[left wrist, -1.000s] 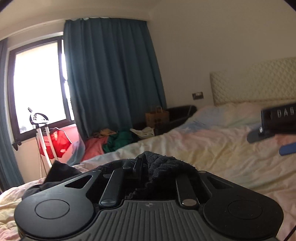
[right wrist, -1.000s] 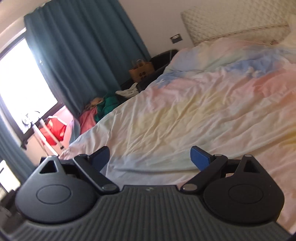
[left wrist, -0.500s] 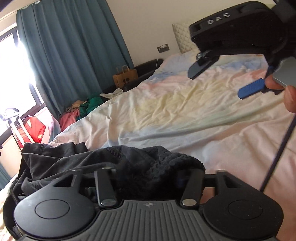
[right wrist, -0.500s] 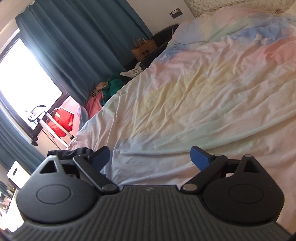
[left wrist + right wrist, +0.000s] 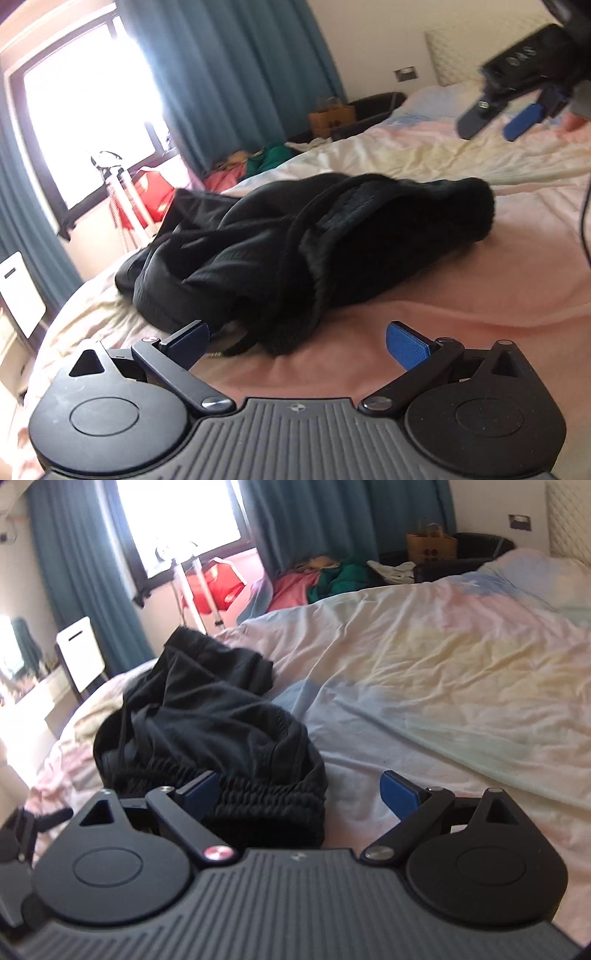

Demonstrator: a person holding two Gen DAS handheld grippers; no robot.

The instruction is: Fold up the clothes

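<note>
A crumpled black garment (image 5: 295, 243) with an elastic waistband lies in a heap on the pastel bedsheet (image 5: 480, 295). My left gripper (image 5: 295, 341) is open and empty just in front of the garment's near edge. In the right wrist view the same garment (image 5: 207, 723) lies at the lower left. My right gripper (image 5: 299, 792) is open, its jaws wide, with the waistband right in front of them. The right gripper also shows in the left wrist view (image 5: 509, 110), held in the air at the upper right.
The bed (image 5: 424, 657) stretches right and back to a padded headboard (image 5: 454, 55). Beside the bed are a pile of coloured clothes (image 5: 325, 579), a paper bag (image 5: 430, 546), a white stand (image 5: 118, 192) and blue curtains (image 5: 236, 74) by a bright window.
My left gripper has opened and let go of the black garment, which now lies on the bed. The right gripper has swung left and down toward the garment.
</note>
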